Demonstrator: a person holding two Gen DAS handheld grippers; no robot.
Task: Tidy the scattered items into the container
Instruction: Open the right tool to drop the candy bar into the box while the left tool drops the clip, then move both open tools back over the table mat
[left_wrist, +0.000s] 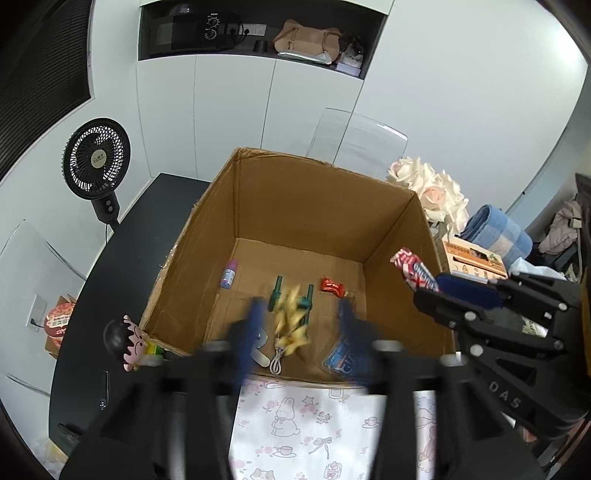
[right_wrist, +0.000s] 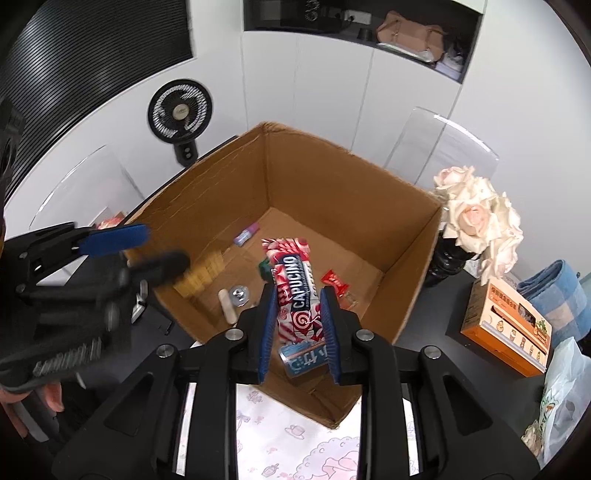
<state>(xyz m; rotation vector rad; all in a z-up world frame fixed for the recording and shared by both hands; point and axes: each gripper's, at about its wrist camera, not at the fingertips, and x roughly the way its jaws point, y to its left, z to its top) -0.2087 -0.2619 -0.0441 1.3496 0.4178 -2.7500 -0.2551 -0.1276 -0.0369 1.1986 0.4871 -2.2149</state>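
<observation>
- The right gripper (right_wrist: 298, 321) had its jaws pinching a red-and-white candy pack (right_wrist: 295, 291) printed "CAPUCINO", held over the open cardboard box (right_wrist: 207, 206).
- The other gripper's black frame read "DAS" in the left wrist view.
- The left gripper (left_wrist: 301, 325) was blurred, its jaws spread apart above the box's near rim, with a blurred yellow item (left_wrist: 291, 321) between them but not gripped.
- On the box floor lay a small purple-capped bottle (left_wrist: 229, 274), two green clips (left_wrist: 291, 293), a red wrapped sweet (left_wrist: 331, 287), a white cable (left_wrist: 276, 360), a blue packet (right_wrist: 303, 360) with writing too blurred to read, a round metal piece (right_wrist: 239, 294) and a pale stick (right_wrist: 226, 305).
- The box stood on a black desk (left_wrist: 122, 258); its far half held open floor.
- A cartoon figurine (left_wrist: 127, 343) sat just beside the box's left near corner.
- An orange carton (right_wrist: 506, 328) and white roses (right_wrist: 480, 218) stood right of the box, apart from it.
</observation>
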